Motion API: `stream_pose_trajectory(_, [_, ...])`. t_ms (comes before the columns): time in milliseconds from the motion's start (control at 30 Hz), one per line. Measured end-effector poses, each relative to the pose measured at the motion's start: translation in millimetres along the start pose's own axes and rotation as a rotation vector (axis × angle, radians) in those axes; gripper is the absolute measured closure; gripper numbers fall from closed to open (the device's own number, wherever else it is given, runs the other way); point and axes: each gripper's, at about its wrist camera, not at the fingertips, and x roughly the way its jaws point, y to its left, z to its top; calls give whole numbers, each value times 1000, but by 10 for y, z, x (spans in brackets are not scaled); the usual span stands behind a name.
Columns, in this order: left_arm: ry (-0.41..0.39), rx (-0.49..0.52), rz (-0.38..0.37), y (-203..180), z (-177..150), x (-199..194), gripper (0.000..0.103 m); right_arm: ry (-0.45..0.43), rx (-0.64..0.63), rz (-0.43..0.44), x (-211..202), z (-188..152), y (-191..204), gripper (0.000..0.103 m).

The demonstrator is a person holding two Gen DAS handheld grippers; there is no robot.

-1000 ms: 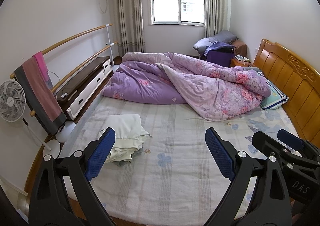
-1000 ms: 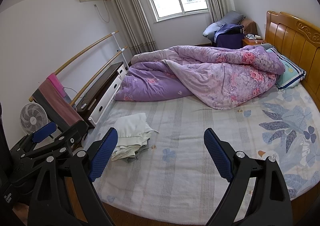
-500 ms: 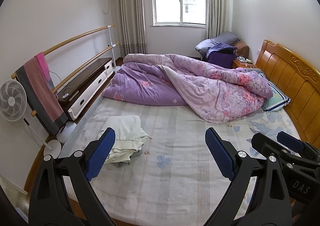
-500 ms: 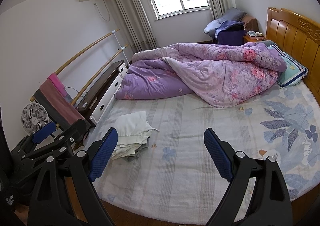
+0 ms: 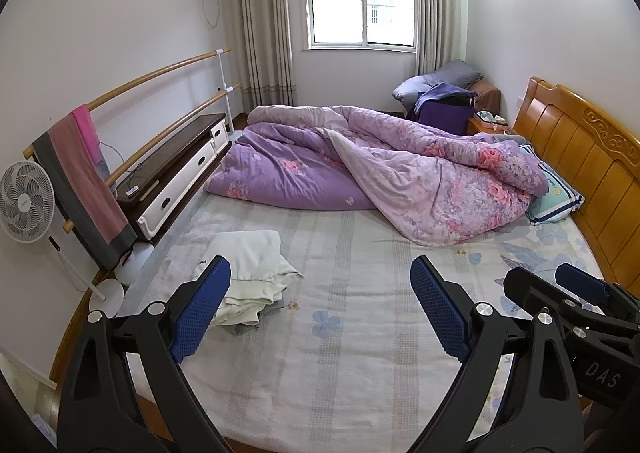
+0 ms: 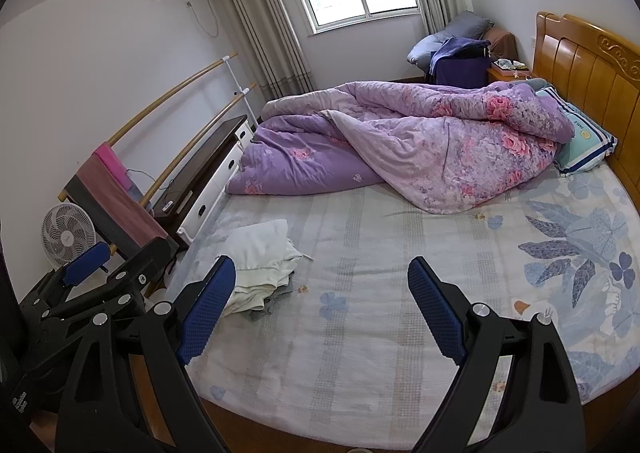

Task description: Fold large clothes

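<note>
A pile of cream-white clothes (image 5: 250, 273) (image 6: 262, 257) lies crumpled on the near left part of the bed (image 5: 360, 333) (image 6: 380, 313), over a bit of grey cloth. My left gripper (image 5: 320, 311) hovers open above the bed's near side, with the pile just behind its left finger. My right gripper (image 6: 322, 307) is open too, nothing between its blue pads. Each gripper shows at the edge of the other's view: the right gripper (image 5: 580, 293) low at the right, the left gripper (image 6: 86, 265) low at the left.
A bunched purple floral quilt (image 5: 380, 173) (image 6: 400, 141) fills the far half of the bed, with a pillow (image 5: 554, 193) by the wooden headboard (image 5: 580, 157). Left of the bed stand a low cabinet (image 5: 176, 169), a rail with towels (image 5: 80, 177) and a fan (image 5: 24, 201).
Both views have shifted slightly; the bed and pile sit a little lower in the frame. Both grippers stay open, and the clothes have not moved.
</note>
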Motion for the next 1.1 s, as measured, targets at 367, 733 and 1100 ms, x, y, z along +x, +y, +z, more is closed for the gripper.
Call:
stream_pose_trajectory(367, [3, 4, -4, -5, 7, 34, 11, 1, 14, -7, 44, -6, -16, 18])
stream_pose_trajectory(733, [7, 21, 1, 35, -25, 196, 11, 7, 33, -17, 163, 8, 25, 18])
stream_pose_trajectory(1100, [49, 82, -54, -124, -77, 449, 11, 15, 113, -67, 247, -83, -177, 18])
